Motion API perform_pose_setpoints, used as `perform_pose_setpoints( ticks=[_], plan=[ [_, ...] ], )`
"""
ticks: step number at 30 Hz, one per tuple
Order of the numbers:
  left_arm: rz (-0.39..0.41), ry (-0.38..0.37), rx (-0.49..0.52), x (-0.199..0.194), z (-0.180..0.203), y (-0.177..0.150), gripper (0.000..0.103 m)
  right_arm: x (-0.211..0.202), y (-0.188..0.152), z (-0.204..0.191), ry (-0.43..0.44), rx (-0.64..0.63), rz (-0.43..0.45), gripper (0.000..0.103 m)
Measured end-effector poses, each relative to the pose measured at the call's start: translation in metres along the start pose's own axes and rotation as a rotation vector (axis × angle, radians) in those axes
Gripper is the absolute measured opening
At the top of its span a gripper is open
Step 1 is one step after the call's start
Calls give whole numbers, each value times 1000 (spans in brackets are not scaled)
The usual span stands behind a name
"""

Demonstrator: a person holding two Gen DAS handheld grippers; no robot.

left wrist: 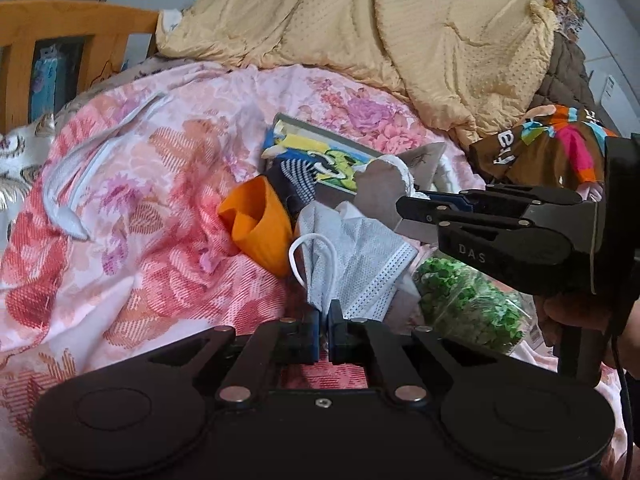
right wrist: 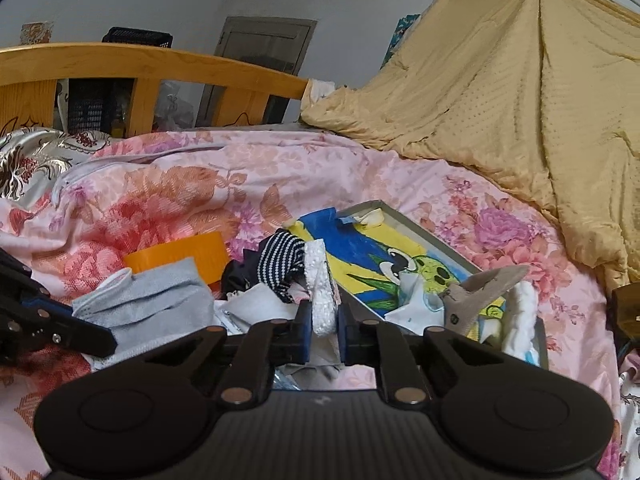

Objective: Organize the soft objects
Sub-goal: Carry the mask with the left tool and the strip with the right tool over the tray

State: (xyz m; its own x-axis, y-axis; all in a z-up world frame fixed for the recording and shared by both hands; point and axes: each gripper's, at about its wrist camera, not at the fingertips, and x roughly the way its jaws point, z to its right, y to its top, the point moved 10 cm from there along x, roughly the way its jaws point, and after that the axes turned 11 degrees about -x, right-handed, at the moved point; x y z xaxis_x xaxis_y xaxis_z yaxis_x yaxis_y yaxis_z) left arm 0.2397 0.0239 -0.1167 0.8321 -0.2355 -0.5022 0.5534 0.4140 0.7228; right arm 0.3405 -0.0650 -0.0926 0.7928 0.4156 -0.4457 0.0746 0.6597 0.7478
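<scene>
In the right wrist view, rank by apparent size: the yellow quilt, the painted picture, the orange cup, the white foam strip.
1. yellow quilt
2. painted picture
3. and 4. orange cup and white foam strip: unsure, since the cup is partly hidden and the strip lies nearer.

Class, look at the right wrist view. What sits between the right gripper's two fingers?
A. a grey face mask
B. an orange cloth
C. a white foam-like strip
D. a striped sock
C: in the right wrist view the right gripper has its blue pads pressed on a white foam-like strip, while the grey face mask, the orange cloth and the striped sock lie apart on the floral bedding.
</scene>
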Motion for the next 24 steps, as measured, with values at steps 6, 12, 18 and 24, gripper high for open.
perform_pose_setpoints(
  ticks=[6,12,18,24],
  plan=[
    [7,-25,30,-5,20,8,2,-20,4,13,-23,26,35,12],
    [51,-45,62,-13,46,25,2,-38,7,38,-62,85,73,12],
    [135,-46,62,-11,65,66,3,-49,14,69,-98,165,141,12],
    [190,-17,60,24,77,114,3,-30,23,94,-59,256,178,12]
  ],
)
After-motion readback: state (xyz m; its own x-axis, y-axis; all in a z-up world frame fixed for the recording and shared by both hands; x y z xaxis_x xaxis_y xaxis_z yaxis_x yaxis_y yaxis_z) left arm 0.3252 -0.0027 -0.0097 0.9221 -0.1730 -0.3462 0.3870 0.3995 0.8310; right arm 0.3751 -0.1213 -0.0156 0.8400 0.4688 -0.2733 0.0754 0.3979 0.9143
